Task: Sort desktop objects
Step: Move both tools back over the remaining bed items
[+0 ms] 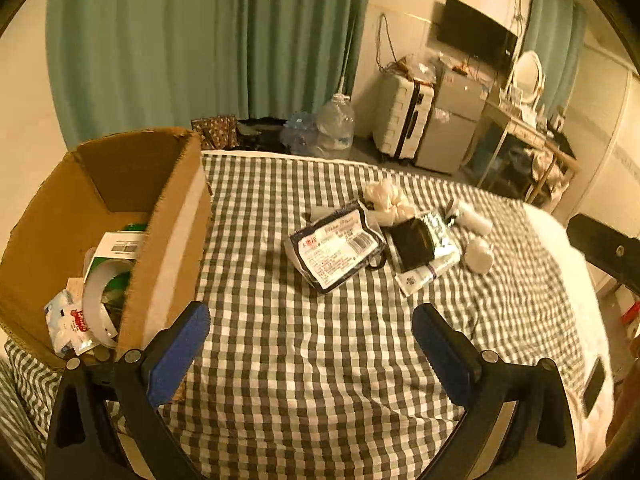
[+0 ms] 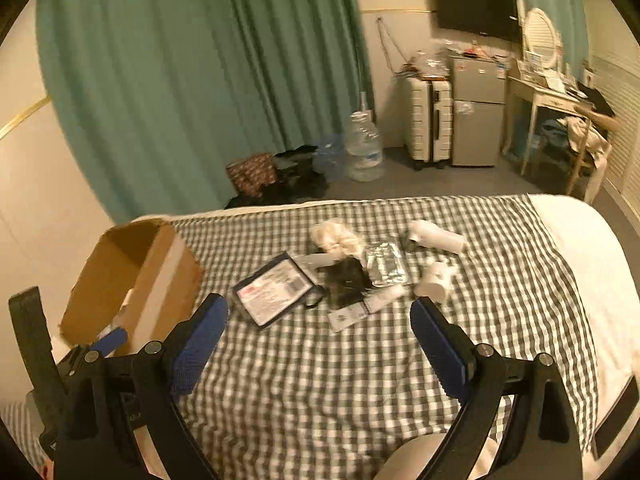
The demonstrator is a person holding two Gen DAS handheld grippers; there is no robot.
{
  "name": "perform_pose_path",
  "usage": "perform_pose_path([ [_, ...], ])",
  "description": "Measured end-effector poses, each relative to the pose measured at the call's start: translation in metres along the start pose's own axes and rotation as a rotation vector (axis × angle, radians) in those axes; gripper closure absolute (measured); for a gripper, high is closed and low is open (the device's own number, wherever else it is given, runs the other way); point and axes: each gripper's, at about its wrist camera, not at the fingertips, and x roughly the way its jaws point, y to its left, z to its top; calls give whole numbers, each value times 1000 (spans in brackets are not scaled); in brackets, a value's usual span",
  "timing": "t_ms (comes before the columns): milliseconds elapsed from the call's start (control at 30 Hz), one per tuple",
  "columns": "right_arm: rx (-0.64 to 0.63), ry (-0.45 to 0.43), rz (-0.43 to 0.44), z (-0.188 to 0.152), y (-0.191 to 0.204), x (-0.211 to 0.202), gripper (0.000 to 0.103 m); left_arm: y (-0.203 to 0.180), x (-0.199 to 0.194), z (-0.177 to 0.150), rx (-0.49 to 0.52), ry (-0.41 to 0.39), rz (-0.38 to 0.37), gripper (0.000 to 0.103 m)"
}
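A cardboard box (image 1: 168, 216) stands at the left on the checkered cloth (image 1: 304, 360) and holds packets and a white strip. It also shows in the right wrist view (image 2: 160, 280). A pile lies mid-cloth: a dark labelled packet (image 1: 336, 250), a black wallet (image 1: 412, 244), a foil pack (image 1: 442, 236), a white tube (image 1: 416, 278), a cream scrunchie (image 1: 386, 198), a white bottle (image 1: 470, 218) and a small white case (image 1: 478, 254). My left gripper (image 1: 312, 328) is open and empty, short of the pile. My right gripper (image 2: 320, 322) is open and empty near the packet (image 2: 272, 290).
A dark phone (image 1: 594, 384) lies at the bed's right edge. Beyond the bed stand green curtains (image 1: 200, 40), water jugs (image 1: 336, 124), a white suitcase (image 1: 402, 120), a small fridge (image 1: 456, 120) and a dressing table (image 1: 532, 132).
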Motion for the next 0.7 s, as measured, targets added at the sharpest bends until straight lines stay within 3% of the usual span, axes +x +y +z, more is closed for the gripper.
perform_pose_path([
  [233, 13, 38, -36, -16, -20, 38, 10, -10, 39, -5, 70, 37, 50, 0],
  [400, 32, 79, -28, -27, -34, 72, 10, -7, 81, -6, 50, 81, 23, 0],
  [533, -15, 99, -85, -32, -37, 106, 10, -5, 114, -4, 56, 116, 14, 0],
  [700, -45, 136, -89, -35, -35, 147, 10, -5, 144, 1, 101, 107, 5, 0],
])
